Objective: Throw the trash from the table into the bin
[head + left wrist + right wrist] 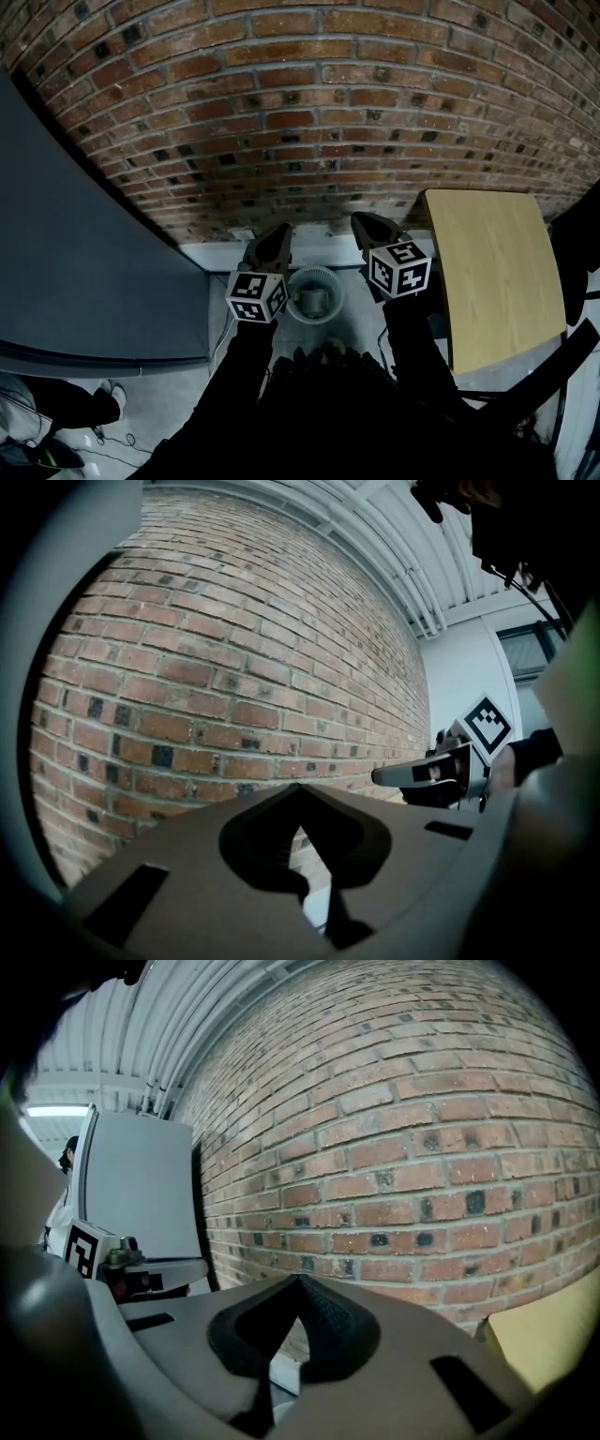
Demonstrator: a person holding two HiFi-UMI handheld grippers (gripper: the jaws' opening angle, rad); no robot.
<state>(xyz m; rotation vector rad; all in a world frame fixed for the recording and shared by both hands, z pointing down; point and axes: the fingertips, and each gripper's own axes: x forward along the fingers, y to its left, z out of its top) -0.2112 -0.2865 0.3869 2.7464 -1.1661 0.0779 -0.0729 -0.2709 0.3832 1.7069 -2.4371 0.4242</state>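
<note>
From the head view, a round white bin (314,293) stands on the floor by the brick wall, with some trash (315,303) lying inside it. My left gripper (278,232) is held above the bin's left rim, and my right gripper (362,221) is above and to the right of it. Both point toward the wall. In the left gripper view the left gripper (300,789) has its jaws meeting at the tip with nothing between them. The right gripper (298,1281) is likewise shut and empty in its own view. The wooden table (492,272) at the right shows a bare top.
A brick wall (309,103) fills the far side, with a white baseboard (220,251) at its foot. A large grey panel (75,253) stands at the left. Another person's legs and shoes (56,403) are at the lower left, and cables lie on the floor.
</note>
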